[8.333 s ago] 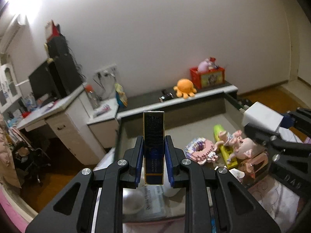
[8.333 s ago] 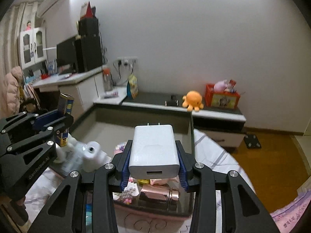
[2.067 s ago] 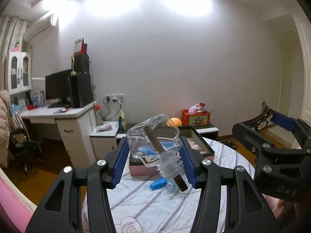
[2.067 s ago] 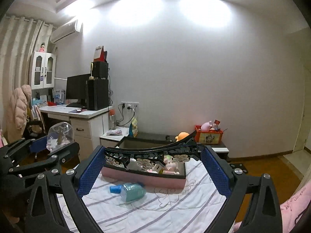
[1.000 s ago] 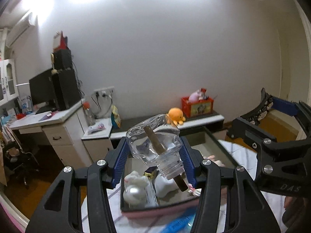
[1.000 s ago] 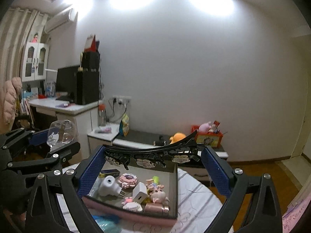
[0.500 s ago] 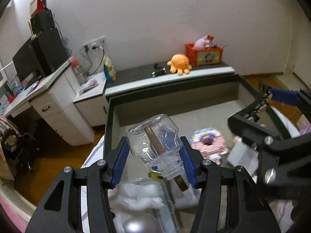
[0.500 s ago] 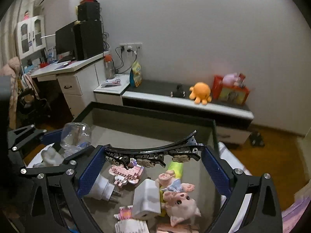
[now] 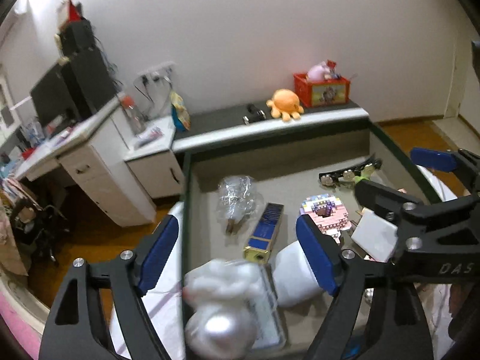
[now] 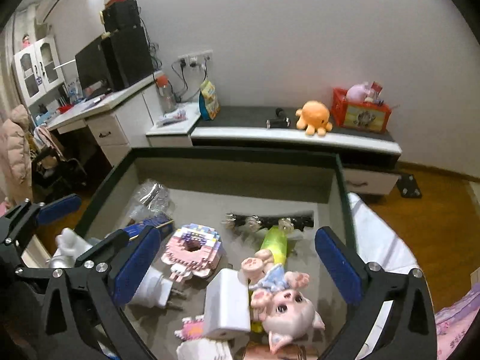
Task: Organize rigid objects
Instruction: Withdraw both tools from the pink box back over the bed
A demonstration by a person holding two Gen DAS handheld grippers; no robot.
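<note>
Your left gripper [image 9: 237, 255] has its jaws spreading apart, blue pads wide, and nothing sits between them. The clear glass bottle [image 9: 237, 199] lies on its side on the grey floor of the tray [image 9: 300, 162], ahead of the pads and apart from them, near the tray's far left corner. Your right gripper [image 10: 237, 267] is also opening, already spread very wide, and its pads press on nothing. The black hair clip [image 10: 270, 219] lies flat on the tray floor ahead of it, towards the far right corner, touching the top of a green tube [image 10: 274, 246].

Just right of the bottle in your left view lies one blue and gold box [image 9: 265, 232]; its print is too blurred to read. Next to that is one pink block-built toy [image 9: 327, 214] with a hole in its middle. Nearer to you sit two white chargers: a round-bodied one [image 10: 153, 285] with two pins, and a square one [image 10: 228, 309]. One pink pig figure [image 10: 285, 303] lies against the square charger. At the near left corner a white fluffy thing on a silver ball [image 9: 219, 315] is out of focus.

The only writing you can read is "DAS" on the side of your right gripper, seen from the left camera.

On the low shelf behind the tray: one orange octopus toy [image 10: 313, 117] and one red crate [image 10: 360, 112].
</note>
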